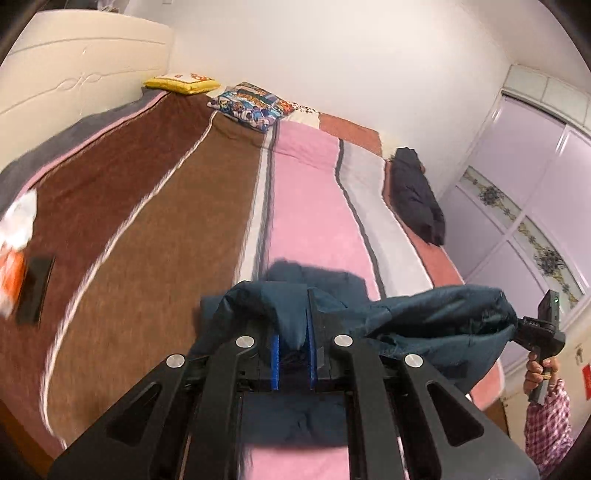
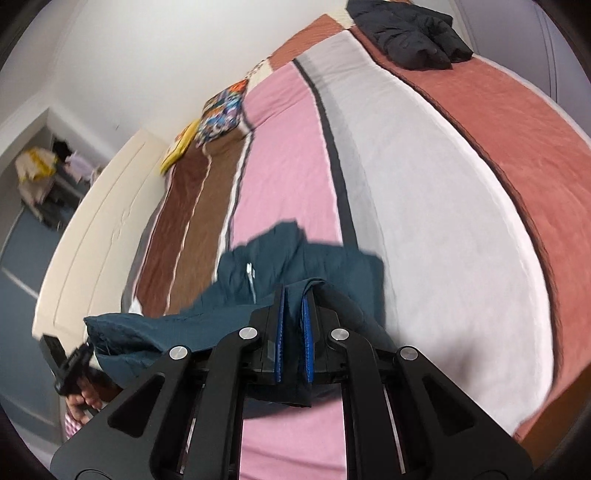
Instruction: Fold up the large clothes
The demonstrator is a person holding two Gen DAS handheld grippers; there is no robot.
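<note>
A dark teal padded garment (image 1: pixel 424 317) hangs stretched between my two grippers above a striped bed (image 1: pixel 306 206). My left gripper (image 1: pixel 293 321) is shut on one edge of it, cloth pinched between the blue pads. My right gripper (image 2: pixel 295 299) is shut on another edge of the same garment (image 2: pixel 266 273). The right gripper also shows at the far right of the left wrist view (image 1: pixel 543 328), and the left one at the lower left of the right wrist view (image 2: pixel 68 369). The rest of the garment droops onto the pink stripe.
A dark folded jacket (image 1: pixel 417 195) lies near the bed's far right edge, also in the right wrist view (image 2: pixel 410 33). Pillows (image 1: pixel 251 103) sit by the wall. A black phone-like object (image 1: pixel 35 291) and an orange-white bag (image 1: pixel 14 258) lie at left. A wardrobe (image 1: pixel 535 192) stands right.
</note>
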